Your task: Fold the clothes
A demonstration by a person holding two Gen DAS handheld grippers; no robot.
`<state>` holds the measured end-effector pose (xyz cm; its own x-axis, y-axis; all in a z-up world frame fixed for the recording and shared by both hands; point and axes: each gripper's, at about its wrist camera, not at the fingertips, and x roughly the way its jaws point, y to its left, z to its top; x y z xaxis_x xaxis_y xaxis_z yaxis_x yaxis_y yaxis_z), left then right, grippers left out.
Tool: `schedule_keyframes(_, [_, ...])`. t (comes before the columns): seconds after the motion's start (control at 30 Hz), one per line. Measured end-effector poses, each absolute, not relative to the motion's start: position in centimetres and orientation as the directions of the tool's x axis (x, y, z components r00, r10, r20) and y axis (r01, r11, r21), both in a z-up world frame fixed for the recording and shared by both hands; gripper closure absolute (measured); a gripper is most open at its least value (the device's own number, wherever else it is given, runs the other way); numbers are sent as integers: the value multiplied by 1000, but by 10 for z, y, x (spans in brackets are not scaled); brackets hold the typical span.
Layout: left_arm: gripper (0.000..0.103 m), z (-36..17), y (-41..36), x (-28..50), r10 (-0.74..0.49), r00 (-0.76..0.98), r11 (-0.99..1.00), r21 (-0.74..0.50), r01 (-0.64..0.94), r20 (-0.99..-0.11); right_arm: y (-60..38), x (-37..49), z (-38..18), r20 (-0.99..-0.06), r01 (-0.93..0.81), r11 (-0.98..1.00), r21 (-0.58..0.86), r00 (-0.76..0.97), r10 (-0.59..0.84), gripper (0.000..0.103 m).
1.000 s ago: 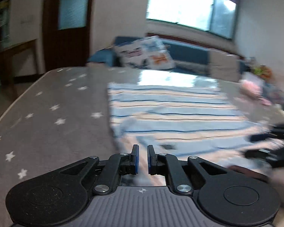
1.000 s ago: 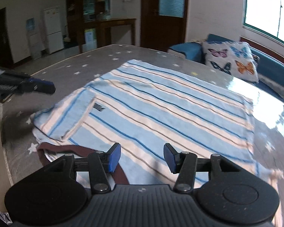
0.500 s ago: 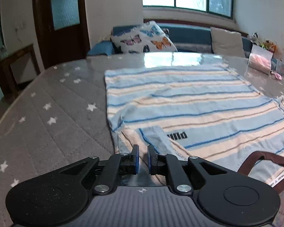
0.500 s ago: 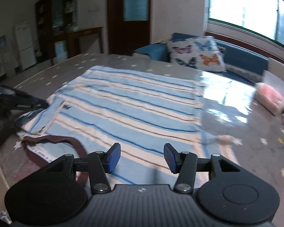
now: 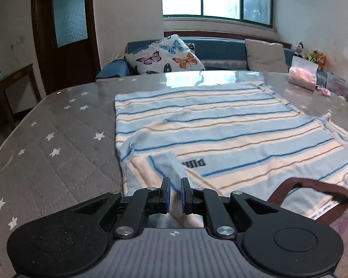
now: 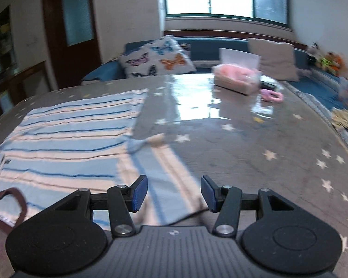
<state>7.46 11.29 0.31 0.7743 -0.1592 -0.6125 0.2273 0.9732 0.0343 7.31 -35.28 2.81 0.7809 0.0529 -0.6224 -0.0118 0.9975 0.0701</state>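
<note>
A striped shirt (image 5: 220, 139) lies flat on the star-patterned table (image 5: 58, 139), its brown collar (image 5: 313, 192) at five o'clock; the left gripper (image 5: 174, 194) is nearly closed, empty, over the folded sleeve (image 5: 150, 169); the right gripper (image 6: 174, 192) stands half open, empty, above the other sleeve (image 6: 164, 180).

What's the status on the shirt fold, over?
Left hand-held gripper nearly shut over folded-in sleeve, grip unclear. Right hand-held gripper open above other sleeve. Striped shirt flat. Nothing in the way.
</note>
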Motion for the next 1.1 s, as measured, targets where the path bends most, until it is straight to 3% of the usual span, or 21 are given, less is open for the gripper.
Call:
schedule_keyframes(0.07, [87, 6, 108, 72, -170, 774, 973, 22, 232, -610, -362, 75, 24, -634, 25, 997, 73, 773, 27, 52])
schedule_keyframes(0.2, [62, 9, 96, 64, -189, 774, 970, 8, 242, -604, -370, 77, 11, -663, 57, 995, 86, 749, 14, 54])
schedule_keyframes(0.27, [58, 10, 90, 61, -200, 772, 968, 1, 252, -603, -372, 77, 6, -674, 68, 993, 94, 739, 13, 57])
schedule_keyframes(0.37, [43, 12, 83, 57, -210, 775, 967, -8, 256, -596, -371, 74, 2, -671, 77, 992, 98, 742, 9, 68])
schedule_keyframes(0.4, [40, 13, 81, 56, -214, 777, 966, -9, 259, -592, -371, 74, 2, -667, 79, 991, 105, 745, 12, 82])
schedule_keyframes(0.43, [37, 13, 79, 55, -215, 778, 966, -10, 260, -590, -372, 75, 1, -665, 82, 990, 117, 746, 17, 87])
schedule_keyframes(0.5, [21, 14, 77, 53, -212, 782, 967, -10, 255, -586, -371, 73, 2, -663, 86, 988, 129, 749, 21, 91])
schedule_keyframes(0.57, [12, 15, 76, 49, -208, 789, 968, -8, 250, -578, -371, 72, 4, -652, 80, 986, 145, 757, 35, 96])
schedule_keyframes(0.8, [0, 17, 80, 43, -213, 802, 970, -25, 240, -559, -346, 62, 40, -565, -48, 984, 169, 813, 137, 97])
schedule_keyframes(1.1, [0, 15, 93, 36, -196, 806, 978, -58, 198, -559, -266, 66, 68, -503, -338, 927, 163, 780, 373, 97])
